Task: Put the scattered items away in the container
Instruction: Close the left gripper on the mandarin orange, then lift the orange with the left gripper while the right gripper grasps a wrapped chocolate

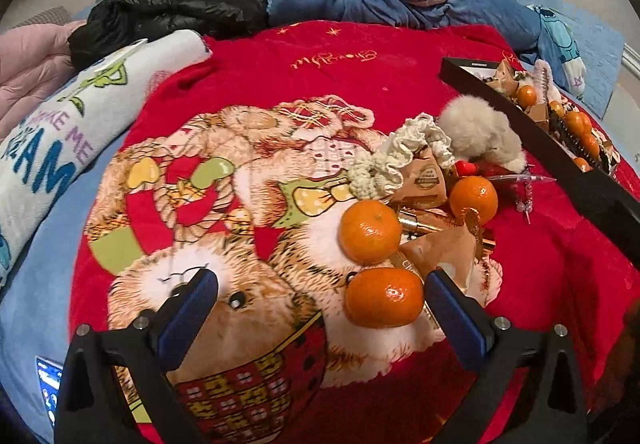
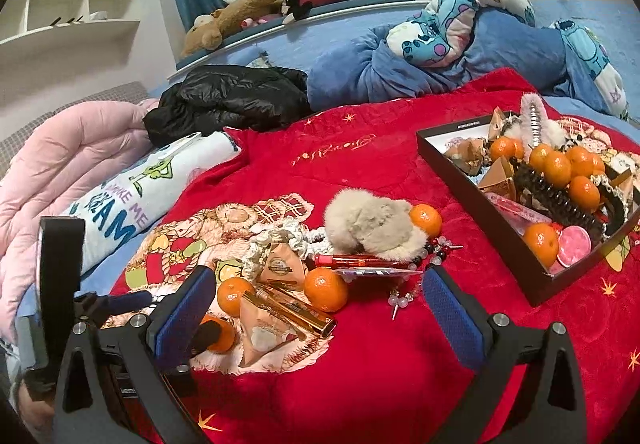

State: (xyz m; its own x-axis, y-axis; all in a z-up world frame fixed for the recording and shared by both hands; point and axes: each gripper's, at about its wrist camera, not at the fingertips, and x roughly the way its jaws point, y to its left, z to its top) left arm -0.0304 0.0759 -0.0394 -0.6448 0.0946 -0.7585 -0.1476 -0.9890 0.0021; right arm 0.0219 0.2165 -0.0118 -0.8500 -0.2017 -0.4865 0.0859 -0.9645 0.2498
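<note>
Left tongs (image 1: pixel 320 296) hovering open around nearest mandarin (image 1: pixel 384 297), not gripping. Right tongs (image 2: pixel 316 296) hanging open, empty, over red blanket (image 2: pixel 380 364).

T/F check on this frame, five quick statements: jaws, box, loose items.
1. Both grippers have their jaws open and hold nothing. True: left gripper, right gripper.
2. The black rectangular cardboard box is empty. False: it already holds several small orange mandarins, a black plastic hair claw and other items.
3. A small orange mandarin lies between the left gripper's jaws. True.
4. The fluffy beige fur scrunchie lies inside the box. False: it lies on the red printed blanket, outside the box.
5. No mandarins remain on the blanket. False: several do, such as one beside the shiny gold cosmetic tube.
</note>
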